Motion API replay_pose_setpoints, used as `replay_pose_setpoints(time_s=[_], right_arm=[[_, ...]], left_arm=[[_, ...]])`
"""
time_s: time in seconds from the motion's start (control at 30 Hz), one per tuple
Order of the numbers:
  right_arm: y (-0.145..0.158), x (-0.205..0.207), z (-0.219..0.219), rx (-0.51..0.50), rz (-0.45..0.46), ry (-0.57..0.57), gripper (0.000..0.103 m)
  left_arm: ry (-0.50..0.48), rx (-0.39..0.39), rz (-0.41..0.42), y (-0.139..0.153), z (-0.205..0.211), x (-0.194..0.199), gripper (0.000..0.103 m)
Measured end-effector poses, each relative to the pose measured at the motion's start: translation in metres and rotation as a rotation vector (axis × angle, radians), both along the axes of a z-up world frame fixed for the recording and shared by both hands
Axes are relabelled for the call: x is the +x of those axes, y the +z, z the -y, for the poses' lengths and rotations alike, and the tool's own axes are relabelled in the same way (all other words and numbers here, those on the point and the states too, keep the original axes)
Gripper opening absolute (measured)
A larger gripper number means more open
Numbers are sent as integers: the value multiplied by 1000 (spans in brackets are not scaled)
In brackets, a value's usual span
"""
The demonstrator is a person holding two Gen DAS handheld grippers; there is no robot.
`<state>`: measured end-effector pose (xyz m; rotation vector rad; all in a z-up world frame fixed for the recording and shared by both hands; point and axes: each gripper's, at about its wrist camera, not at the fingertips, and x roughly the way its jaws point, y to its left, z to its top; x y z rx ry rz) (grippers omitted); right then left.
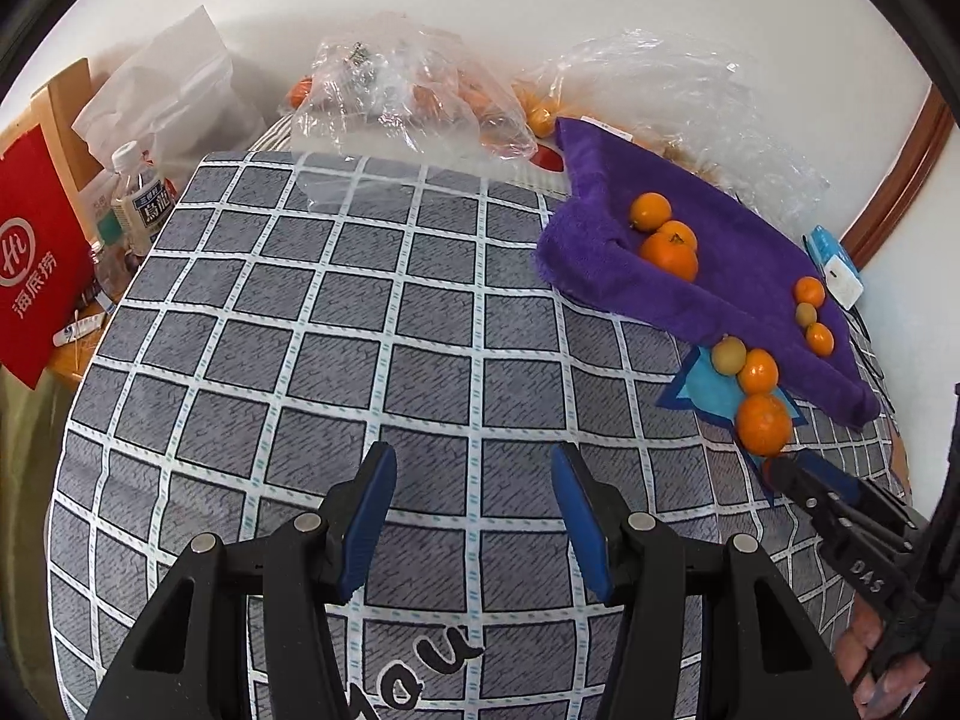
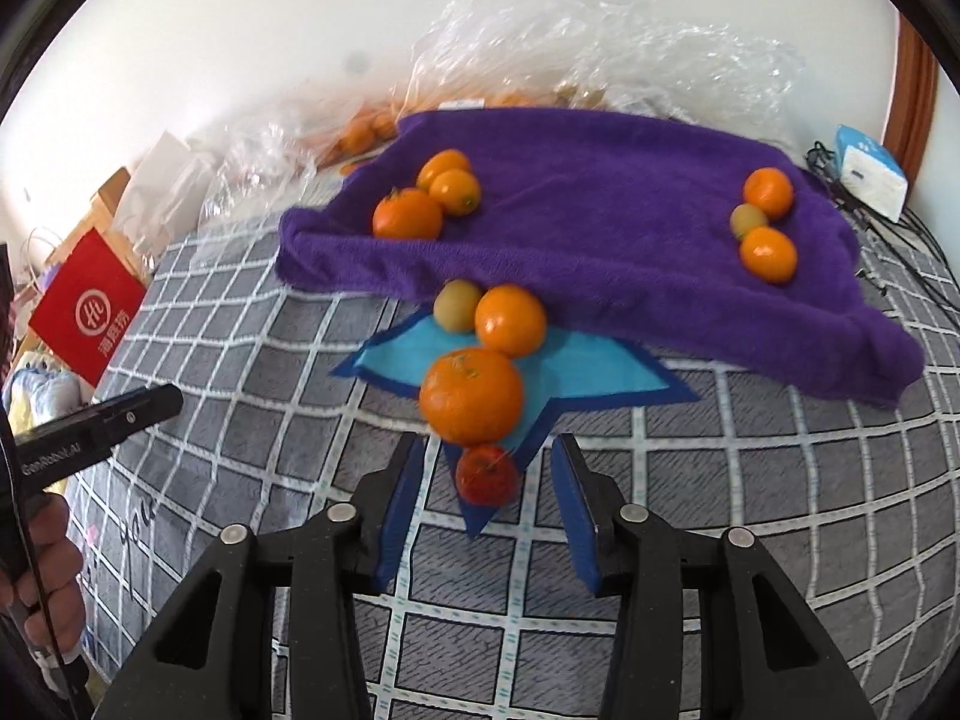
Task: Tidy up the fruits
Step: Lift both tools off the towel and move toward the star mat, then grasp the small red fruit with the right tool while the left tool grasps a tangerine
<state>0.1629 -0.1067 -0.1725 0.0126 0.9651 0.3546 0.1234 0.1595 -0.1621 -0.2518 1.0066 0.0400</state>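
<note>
Here, a grey checked cloth with pale grid lines covers the whole surface and fills the middle of both views. Over its upper right lies a fuzzy purple towel, rumpled along its near edge. Behind it, against the white wall, sit two crinkled clear plastic bags with more orange fruit showing dimly through them. A red paper bag with white characters stands at the left edge, a plastic water bottle beside it. A flat, star-shaped blue mat with a darker border pokes out from under the towel's near edge.

The fruit counts ten loose pieces. Three round oranges cluster on the towel's left part; two oranges and one small yellowish fruit line up on its right. On the blue mat sit another yellowish fruit touching an orange, then a bigger orange, and nearest, a small red fruit.

The right gripper has its blue-padded jaws apart, the red fruit lying between the tips, touched by neither. The left gripper hangs over bare checked cloth, jaws wide apart, nothing in them, well apart from the fruit at the right of its view.
</note>
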Motion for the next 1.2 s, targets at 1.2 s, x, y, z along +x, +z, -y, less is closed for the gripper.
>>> replay_pose_setpoints(time_s=[1.2], right_arm=[[-5, -15, 162, 4, 27, -247, 23]], left_arm=[[-164, -31, 10, 5, 142, 32, 66]])
